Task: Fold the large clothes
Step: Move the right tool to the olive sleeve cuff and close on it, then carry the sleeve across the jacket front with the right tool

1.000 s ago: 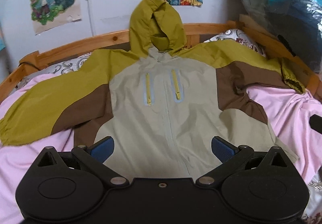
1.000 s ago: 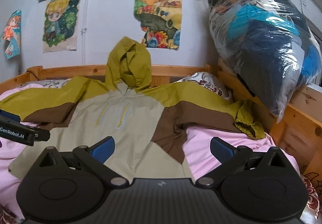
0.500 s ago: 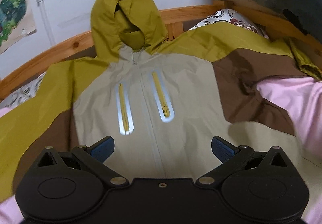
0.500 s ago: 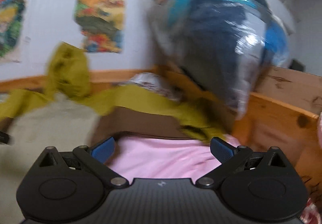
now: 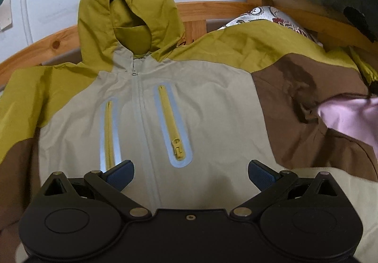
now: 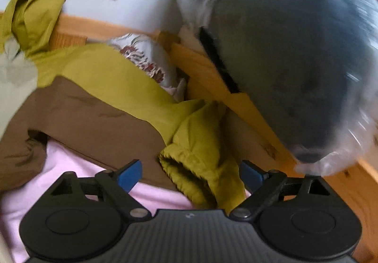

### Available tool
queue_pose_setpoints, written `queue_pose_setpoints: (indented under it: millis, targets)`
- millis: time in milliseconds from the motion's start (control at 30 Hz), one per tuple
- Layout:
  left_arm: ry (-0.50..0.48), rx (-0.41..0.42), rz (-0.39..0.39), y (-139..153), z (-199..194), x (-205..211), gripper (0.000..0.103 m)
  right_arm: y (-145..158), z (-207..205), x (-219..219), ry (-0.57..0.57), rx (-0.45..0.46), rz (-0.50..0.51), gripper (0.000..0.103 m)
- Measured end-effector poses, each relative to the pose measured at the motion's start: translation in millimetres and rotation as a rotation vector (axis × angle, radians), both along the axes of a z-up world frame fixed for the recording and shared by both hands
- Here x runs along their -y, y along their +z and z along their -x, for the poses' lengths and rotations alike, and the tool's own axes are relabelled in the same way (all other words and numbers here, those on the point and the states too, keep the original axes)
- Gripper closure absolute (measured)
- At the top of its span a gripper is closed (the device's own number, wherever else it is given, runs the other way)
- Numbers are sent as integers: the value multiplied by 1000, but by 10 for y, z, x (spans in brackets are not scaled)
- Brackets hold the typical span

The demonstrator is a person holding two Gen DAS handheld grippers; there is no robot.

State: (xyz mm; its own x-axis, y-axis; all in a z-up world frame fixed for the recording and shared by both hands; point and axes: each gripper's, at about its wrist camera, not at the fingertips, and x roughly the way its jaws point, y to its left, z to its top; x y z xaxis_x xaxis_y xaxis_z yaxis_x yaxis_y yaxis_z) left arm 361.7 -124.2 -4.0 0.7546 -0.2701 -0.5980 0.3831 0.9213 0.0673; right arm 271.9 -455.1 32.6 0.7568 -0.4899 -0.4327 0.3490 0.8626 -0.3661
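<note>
Jacket (image 5: 200, 102) flat on pink sheet (image 5: 349, 116), hood at 12 o'clock. Left gripper (image 5: 190, 172) spread wide over chest, gripping nothing. Right gripper (image 6: 190, 174) jaws just been closing, sleeve cuff (image 6: 200, 168) between pads, not yet pinched. Risks: pinching sheet along with cuff, slick shell slipping, snagging plastic bag (image 6: 295, 62) at 2 o'clock during fold.

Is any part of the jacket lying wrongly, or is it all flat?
The jacket lies mostly flat, zipped, front up. Its right-hand sleeve cuff is bunched and crumpled against the wooden bed frame, and the hood leans up on the headboard.
</note>
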Motion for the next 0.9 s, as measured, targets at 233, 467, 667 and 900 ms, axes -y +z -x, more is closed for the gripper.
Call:
queue_pose_setpoints:
  millis: [233,467,667,900]
  targets:
    - [4,4,43,8,18,-53,1,56,-172,-9,-32,-89,79,82]
    - [80,8,72,159,8,-249,1,858,154,-474,106,42,0,96]
    - [147,-8,142,279,127,-547,1,1897,213,-989,381,231,-232,96]
    - [200,-31,168,293,410,-893,1,2341,-188,-1787,742,294,-401,96]
